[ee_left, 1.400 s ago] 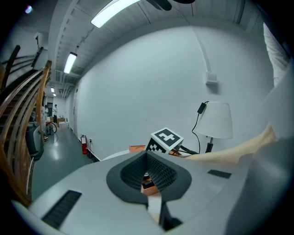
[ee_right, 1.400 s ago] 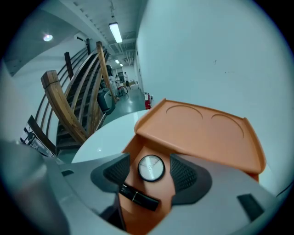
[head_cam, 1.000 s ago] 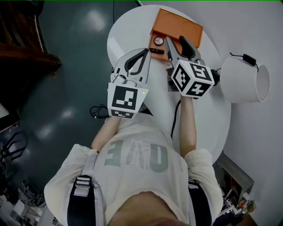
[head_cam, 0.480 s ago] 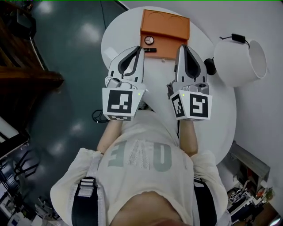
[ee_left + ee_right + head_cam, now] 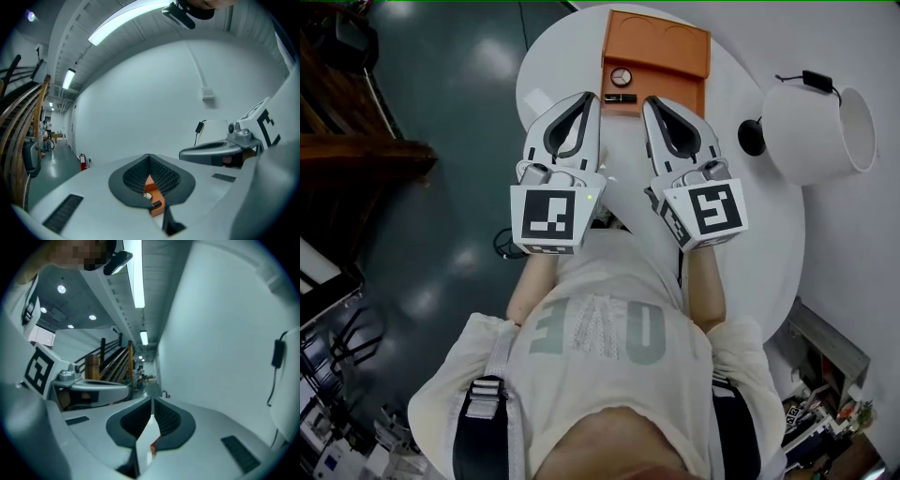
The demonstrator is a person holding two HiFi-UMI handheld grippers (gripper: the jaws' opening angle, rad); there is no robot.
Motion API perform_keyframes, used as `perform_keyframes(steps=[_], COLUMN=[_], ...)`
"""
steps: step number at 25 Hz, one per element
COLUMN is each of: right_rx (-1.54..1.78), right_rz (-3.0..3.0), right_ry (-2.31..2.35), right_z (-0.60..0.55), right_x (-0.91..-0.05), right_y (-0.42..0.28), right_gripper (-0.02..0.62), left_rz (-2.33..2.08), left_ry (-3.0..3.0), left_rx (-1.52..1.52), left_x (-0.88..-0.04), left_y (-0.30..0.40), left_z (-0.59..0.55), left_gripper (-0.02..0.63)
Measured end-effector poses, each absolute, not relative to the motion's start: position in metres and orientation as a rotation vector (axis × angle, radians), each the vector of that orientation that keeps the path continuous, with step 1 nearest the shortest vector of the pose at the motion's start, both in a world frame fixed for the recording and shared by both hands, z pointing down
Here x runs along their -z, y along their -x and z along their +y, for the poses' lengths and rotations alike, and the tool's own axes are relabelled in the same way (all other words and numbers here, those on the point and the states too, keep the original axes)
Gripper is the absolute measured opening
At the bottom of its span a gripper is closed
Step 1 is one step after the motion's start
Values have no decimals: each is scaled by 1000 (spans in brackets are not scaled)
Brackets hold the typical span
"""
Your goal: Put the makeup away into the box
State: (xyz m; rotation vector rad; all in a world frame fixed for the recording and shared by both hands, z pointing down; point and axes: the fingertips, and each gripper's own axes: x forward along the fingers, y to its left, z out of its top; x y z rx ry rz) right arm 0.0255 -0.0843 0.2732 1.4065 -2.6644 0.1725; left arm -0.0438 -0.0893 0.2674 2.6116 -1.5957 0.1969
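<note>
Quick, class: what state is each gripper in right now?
Left gripper: closed, empty.
Right gripper: closed, empty.

White lamp (image 5: 818, 127) on round white table (image 5: 769, 246); dark floor (image 5: 441, 122) beside.

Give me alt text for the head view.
The left claw and right claw, shut and empty, point at an orange box on a round white table; a compact and a dark tube lie on it. A white lamp sits at right.
</note>
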Motion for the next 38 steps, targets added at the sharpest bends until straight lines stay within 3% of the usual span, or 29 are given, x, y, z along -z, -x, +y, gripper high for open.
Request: perform_keyframes(steps=[2,4,6,8,15,24,27,32,38], right_rx=[-261,-332,-359,-344,-389,-363,-312,-119,-19], right_rz=[-2671,-2662,-2626,-2555,-2289,-2262,-2326,-2534,-2650], right_ry=[-1238,-1083,-929,-790,-506,-460,-531,-895,-1368], right_z=[-80,-74,-67,-59,-42,-39,-50,-86,-88], right_x=[-298,-326,-359,-399,-520,-534,-502,-378,-273], right_y=[-9,7,25,39,54,56,57,49,-8], right_gripper=[37,171,260,291,296,259,255,249,249], left_rz=[-1611,-1626,-1643,-1672,-1752,-1782,-1779,-1740,-1726], left_ry=[-2585,-2565,-2550,-2537,-2487,-2467,-2478,-2544,-2699], left_rx=[-211,-232,-247,-255,-247,-279,-266,-256,-159], left_x=[-275,-282,-286,-286,-288,-293,-287,-273,-234], left_y=[49,55,61,68,87,96,94,82,55], left_z=[-92,-95,-96,-97,-105,-103,-102,-106,-103], left_gripper=[6,6,6,6,6,6,6,6,6])
